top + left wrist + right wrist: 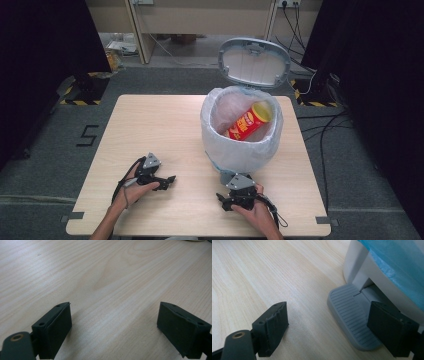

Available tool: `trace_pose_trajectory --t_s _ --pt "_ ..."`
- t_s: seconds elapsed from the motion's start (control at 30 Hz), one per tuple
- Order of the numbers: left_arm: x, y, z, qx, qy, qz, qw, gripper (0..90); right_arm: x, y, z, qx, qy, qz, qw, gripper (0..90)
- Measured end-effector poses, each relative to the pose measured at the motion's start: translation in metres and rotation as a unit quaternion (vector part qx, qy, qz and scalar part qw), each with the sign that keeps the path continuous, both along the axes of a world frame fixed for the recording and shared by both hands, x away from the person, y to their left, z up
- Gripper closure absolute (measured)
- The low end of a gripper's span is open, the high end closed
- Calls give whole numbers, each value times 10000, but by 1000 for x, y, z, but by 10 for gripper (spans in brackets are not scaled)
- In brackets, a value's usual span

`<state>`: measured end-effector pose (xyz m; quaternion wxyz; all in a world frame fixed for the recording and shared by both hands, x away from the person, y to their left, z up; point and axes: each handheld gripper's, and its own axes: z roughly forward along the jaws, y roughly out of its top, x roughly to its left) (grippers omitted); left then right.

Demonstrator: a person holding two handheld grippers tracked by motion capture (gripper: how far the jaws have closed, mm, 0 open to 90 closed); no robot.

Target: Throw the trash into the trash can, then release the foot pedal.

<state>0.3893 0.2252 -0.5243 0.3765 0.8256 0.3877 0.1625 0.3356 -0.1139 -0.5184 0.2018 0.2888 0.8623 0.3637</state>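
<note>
A pedal bin [241, 145] lined with a pale bag stands on the right half of the wooden table [160, 125], its grey lid [254, 62] tipped up and back. A red and yellow snack tube [249, 121] lies tilted inside it. My left gripper [167, 182] rests low over the table near the front left, open, with bare wood between its jaws [115, 307]. My right gripper [226, 200] sits just in front of the bin, open [329, 306]. The ribbed grey foot pedal [352, 317] lies ahead of its right jaw, not touched.
The bin's white wall [359, 267] and blue-tinted bag edge [397, 267] rise close on the right in the right gripper view. Cables [325, 145] trail on the grey floor to the right of the table. Dark curtains flank both sides.
</note>
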Motion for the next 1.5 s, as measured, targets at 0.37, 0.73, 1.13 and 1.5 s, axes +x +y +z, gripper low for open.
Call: trace_pose_trajectory --t_s 0.37,0.73,1.13,1.5 --pt "1 0 0 6 0 13 10000 115 0 0 0 -1 -2 3 10000 170" --pt "1 0 0 6 0 15 10000 114 0 0 0 -12 -8 -7 10000 170" --pt "1 0 0 7 0 14 10000 114 -1 1 0 -22 -10 -18 10000 168" --pt "1 0 0 5 1 16 10000 114 -1 0 1 46 -39 13 10000 168"
